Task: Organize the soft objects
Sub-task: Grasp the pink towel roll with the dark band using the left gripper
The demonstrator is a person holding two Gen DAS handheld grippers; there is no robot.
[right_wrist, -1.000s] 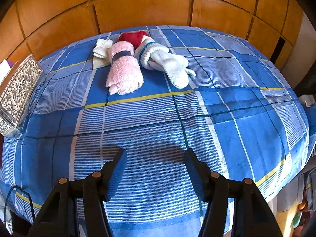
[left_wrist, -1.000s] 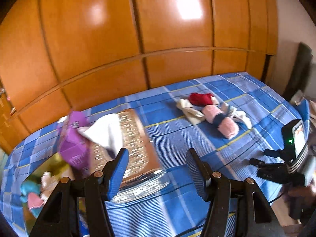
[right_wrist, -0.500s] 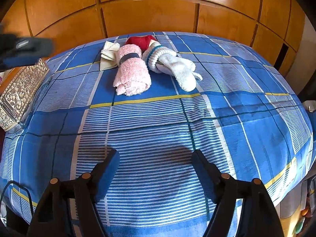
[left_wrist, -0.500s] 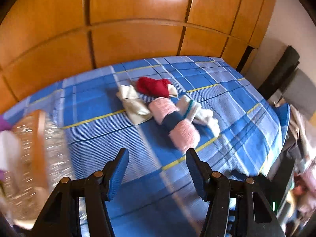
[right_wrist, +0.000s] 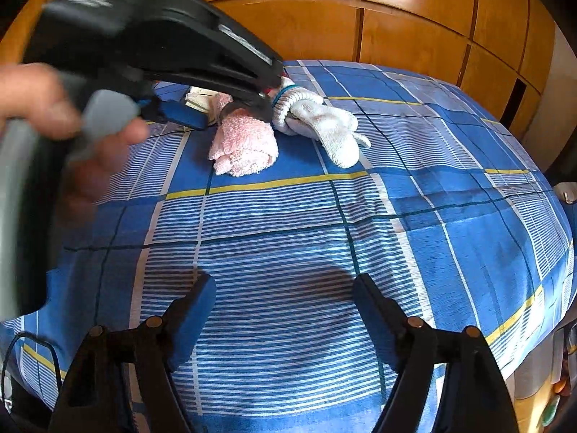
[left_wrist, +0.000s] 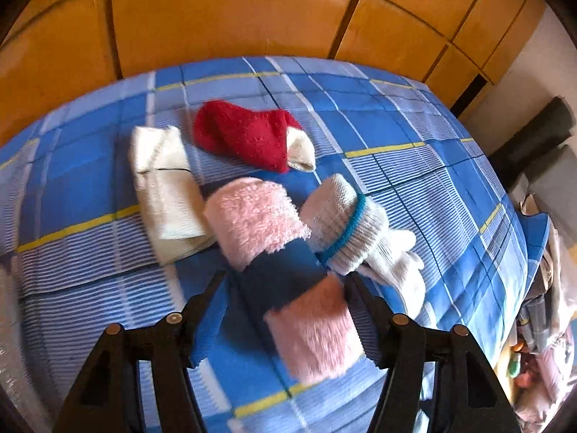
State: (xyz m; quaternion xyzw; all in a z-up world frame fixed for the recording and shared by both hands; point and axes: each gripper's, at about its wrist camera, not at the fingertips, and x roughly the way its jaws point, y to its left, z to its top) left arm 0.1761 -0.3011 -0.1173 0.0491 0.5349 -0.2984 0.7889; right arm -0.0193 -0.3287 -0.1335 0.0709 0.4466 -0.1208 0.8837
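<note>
- The right gripper [right_wrist: 285, 310] hangs over bare striped cloth near the front edge of the bed [right_wrist: 450, 223]. Its jaws have just been opening, they stand wide, and nothing is between them.
- The left gripper [left_wrist: 285, 303] is farther in on the bed. Its jaws are apart on both sides of the pink roll [left_wrist: 281, 270] (which has a dark blue band). I cannot tell if they touch it.
- The white glove [left_wrist: 360, 238] touches the pink roll's right side.
- The cream cloth [left_wrist: 166, 195] lies just left of the pink roll.
- The red sock [left_wrist: 245, 133] lies just behind the pink roll.
- A hand [right_wrist: 54, 133] holds the left gripper's handle.
- The wooden wall [left_wrist: 223, 18] stands behind the bed.
</note>
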